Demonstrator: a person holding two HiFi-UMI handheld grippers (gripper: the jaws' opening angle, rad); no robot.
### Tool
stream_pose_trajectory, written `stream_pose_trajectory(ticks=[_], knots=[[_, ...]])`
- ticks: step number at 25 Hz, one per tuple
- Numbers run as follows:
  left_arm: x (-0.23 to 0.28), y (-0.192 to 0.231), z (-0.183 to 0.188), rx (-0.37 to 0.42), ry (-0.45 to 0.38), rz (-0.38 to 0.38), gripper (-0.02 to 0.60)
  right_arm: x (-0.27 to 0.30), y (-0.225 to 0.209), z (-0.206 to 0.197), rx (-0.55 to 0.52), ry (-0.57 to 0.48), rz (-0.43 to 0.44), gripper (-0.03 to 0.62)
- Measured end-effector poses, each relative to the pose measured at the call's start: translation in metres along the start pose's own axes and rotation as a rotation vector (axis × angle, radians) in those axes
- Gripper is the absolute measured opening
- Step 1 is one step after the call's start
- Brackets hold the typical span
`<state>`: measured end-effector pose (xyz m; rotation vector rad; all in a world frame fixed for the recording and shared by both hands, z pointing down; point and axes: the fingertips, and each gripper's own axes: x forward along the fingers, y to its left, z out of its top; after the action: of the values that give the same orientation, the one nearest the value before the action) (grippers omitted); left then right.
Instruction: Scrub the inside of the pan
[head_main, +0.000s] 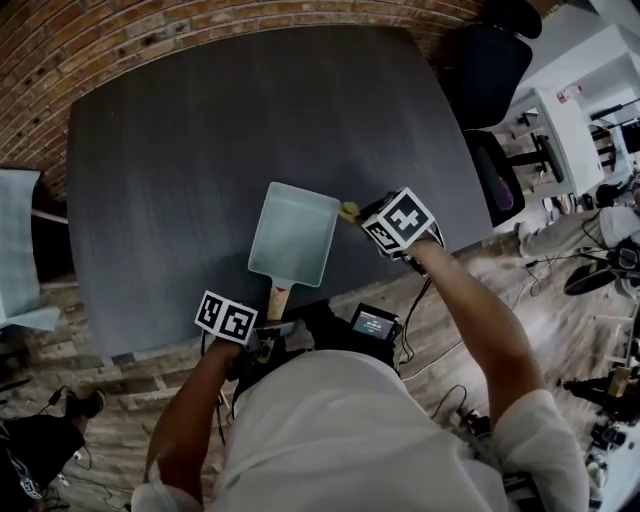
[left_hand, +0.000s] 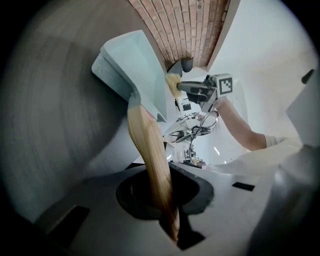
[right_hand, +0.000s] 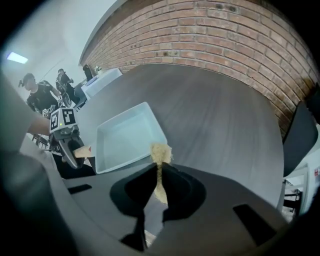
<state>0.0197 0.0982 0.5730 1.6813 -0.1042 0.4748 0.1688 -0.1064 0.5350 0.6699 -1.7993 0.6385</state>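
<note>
Brick wall (head_main: 250, 20) and black chair (head_main: 490, 70) flank the table (head_main: 200, 130) under the pan (head_main: 292, 235)

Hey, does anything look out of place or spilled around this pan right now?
Nothing spilled or damaged. The pan looks empty, its wooden handle clamped in the left tongs. One oddity: the scrubber pinched in the right tongs is outside the pan, beside its right rim.

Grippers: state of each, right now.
Left gripper: shut on the wooden handle of the pan.
Right gripper: shut on a tan scrub pad.
</note>
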Motion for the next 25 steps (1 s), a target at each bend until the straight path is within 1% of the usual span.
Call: stream_pose_trajectory(ticks=[5,10,14,19,23,25], knots=[[-0.012,0.004,-0.02,0.037,0.091,0.007,0.051,0.005,-0.013,0.0,0.039,0.006,0.026,0.038],[-0.021,0.007,-0.033,0.065,0.157,0.005,0.051,0.019,-0.008,-0.012,0.063,0.043,0.086,0.038],[-0.028,0.009,-0.042,0.092,0.217,0.001,0.052,0.027,0.009,-0.02,0.077,0.066,0.214,0.038],[-0.038,0.013,-0.05,0.14,0.318,0.008,0.054,0.03,0.024,-0.026,0.078,0.101,0.368,0.037],[-0.048,0.023,-0.056,0.179,0.398,0.042,0.054,0.031,0.032,-0.028,0.074,0.128,0.467,0.037],[-0.049,0.02,-0.056,0.188,0.423,0.036,0.054,0.031,0.034,-0.025,0.084,0.127,0.505,0.037]])
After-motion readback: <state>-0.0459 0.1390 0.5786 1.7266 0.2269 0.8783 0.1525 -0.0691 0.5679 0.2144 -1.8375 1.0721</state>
